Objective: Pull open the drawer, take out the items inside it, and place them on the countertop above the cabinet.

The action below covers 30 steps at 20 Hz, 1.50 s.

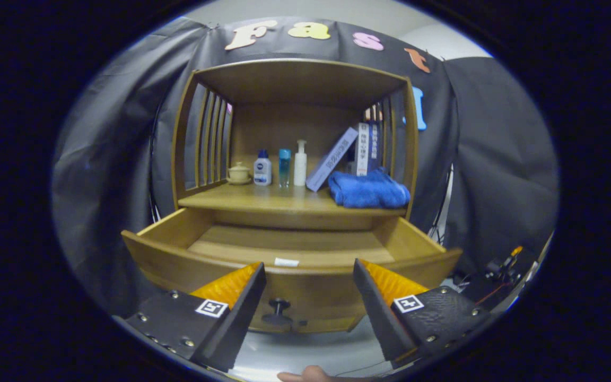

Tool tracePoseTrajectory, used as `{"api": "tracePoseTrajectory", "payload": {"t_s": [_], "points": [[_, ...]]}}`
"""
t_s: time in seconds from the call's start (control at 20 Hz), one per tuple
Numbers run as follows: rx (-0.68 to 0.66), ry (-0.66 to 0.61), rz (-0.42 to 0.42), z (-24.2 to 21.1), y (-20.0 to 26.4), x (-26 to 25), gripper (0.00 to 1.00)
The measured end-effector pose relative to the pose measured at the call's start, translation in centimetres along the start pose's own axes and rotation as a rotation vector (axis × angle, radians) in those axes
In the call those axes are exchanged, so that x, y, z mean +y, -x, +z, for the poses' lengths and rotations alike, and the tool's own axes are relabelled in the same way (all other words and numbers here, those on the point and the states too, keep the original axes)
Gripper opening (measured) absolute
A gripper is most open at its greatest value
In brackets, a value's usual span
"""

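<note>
Staged home mock-up in a recording booth: black cloth wall point(496, 159) behind a lone wood cabinet point(295, 85) w/ household props, i.e. toiletry bottles point(282, 167), books point(361, 148), blue towel point(369, 190). Loose cables/equip point(502, 268) on floor beside it = lab setup, not a real room.

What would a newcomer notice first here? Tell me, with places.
The wooden drawer stands pulled open just beyond the open gripper, with a small white item behind its front wall. On the countertop above lie a folded blue towel at the right, leaning books behind it, and bottles to their left.
</note>
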<state>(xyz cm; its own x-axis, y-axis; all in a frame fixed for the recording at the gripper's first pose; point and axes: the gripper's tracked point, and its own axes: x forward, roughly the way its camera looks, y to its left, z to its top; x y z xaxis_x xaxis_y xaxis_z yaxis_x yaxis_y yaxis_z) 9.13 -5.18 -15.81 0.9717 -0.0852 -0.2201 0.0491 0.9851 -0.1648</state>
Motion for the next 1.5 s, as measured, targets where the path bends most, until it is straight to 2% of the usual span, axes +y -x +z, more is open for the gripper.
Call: {"api": "tracePoseTrajectory", "payload": {"t_s": [0.2,0.45,0.65,0.85,0.95,1.1,1.25,1.35,1.45,1.5], "points": [[0.074,0.091,0.005,2.3,-2.9,0.2,0.95],[0.321,0.091,0.051,0.4,-8.5,1.3,0.95],[0.5,-0.016,0.042,-2.4,-12.7,0.6,0.95],[0.684,-0.124,0.062,-6.0,-15.3,2.7,0.95],[0.772,-0.114,0.064,-7.6,-15.8,3.4,0.96],[0.876,-0.108,0.11,-8.7,-15.6,4.5,0.96],[0.932,-0.092,0.037,-9.2,-16.5,3.5,0.96],[1.017,-0.062,0.053,-11.0,-15.8,3.9,0.97],[1.114,-0.092,0.107,-12.2,-15.0,5.3,0.82],[1.077,-0.108,0.105,-11.3,-15.7,5.4,0.71]]}}
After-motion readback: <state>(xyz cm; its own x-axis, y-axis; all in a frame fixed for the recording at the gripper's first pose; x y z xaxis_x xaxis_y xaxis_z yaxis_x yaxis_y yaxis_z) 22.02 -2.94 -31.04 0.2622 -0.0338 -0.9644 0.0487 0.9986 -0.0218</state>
